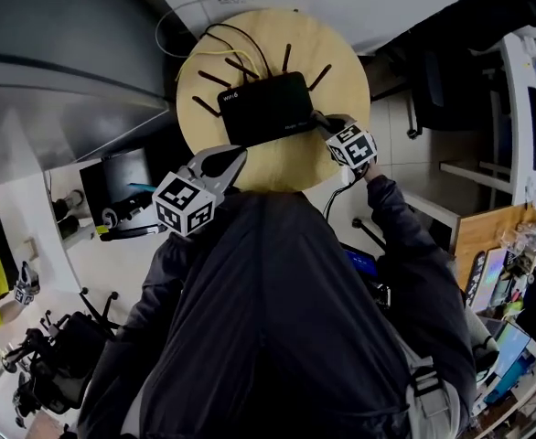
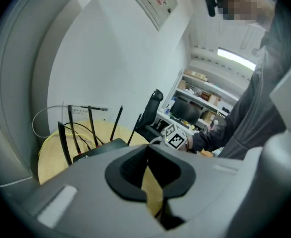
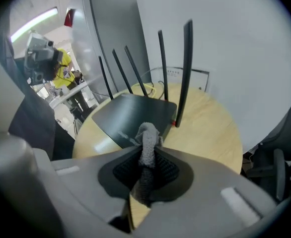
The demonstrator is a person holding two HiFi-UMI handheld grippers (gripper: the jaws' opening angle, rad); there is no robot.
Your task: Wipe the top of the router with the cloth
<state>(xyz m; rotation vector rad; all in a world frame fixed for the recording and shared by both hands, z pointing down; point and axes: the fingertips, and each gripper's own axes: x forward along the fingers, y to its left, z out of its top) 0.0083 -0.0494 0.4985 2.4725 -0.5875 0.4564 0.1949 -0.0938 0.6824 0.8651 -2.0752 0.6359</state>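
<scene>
On the table [image 1: 341, 71], the router [image 1: 266, 108] lies flat; it looks light and likely to slide. My right gripper [image 3: 145, 156] clamps the soft, limp cloth [image 3: 147, 135] by a fold. My left gripper [image 2: 147, 155] is closed and empty.

Round wooden table [image 1: 346, 108], black office chair [image 2: 154, 105]

1 round table [image 1: 337, 62] at the upper centre of the head view carries 1 black router [image 1: 266, 108] with 5 antennas [image 3: 186, 68], and there are 2 grippers, the left gripper [image 1: 234, 158] and the right gripper [image 1: 322, 120], plus 1 grey cloth [image 3: 146, 148].
</scene>
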